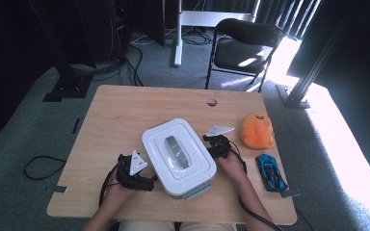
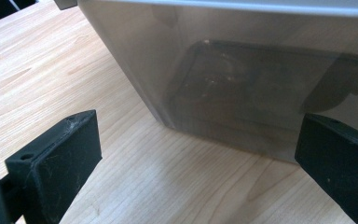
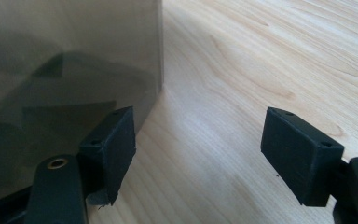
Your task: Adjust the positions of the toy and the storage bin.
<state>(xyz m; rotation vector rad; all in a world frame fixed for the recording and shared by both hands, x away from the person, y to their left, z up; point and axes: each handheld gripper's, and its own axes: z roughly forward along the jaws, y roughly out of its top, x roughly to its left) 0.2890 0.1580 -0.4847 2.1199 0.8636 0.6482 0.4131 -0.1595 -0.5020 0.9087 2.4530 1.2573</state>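
Observation:
A white lidded box [image 1: 178,154] with a grey handle on its lid stands mid-table on the wooden table [image 1: 120,115]. My left gripper [image 1: 149,182] sits at the box's left side, and my right gripper [image 1: 212,145] sits at its right side. In the left gripper view the left gripper [image 2: 196,135] is open, its jaws spread wide before the smoky translucent box wall [image 2: 242,70], apart from it. In the right gripper view the right gripper [image 3: 198,123] is open over bare wood; the box wall [image 3: 65,70] lies just behind one jaw.
An orange rounded object [image 1: 257,130] and a blue toy car [image 1: 270,172] lie on the table to the right of the box. A grey clasp [image 1: 196,192] sticks out at the box's near end. A black chair [image 1: 243,45] stands beyond the table.

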